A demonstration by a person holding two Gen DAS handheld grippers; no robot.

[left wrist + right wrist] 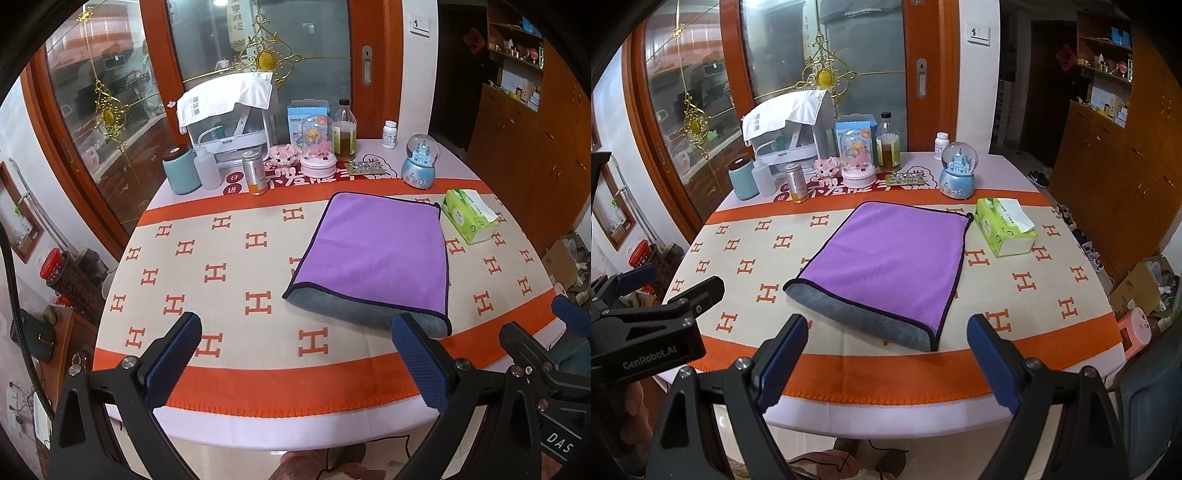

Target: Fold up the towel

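Towel (886,258) lies folded on the table (849,373); we hold each hand-held gripper (295,362) (886,362) wide, empty, and should pinch both near corners evenly.

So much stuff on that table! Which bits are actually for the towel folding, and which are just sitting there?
For the job:
- purple towel, already folded over
- left gripper, open
- right gripper, open

Just lying about:
- tissue pack
- blue snow globe
- pink music dome
- bottles and jars along the far edge
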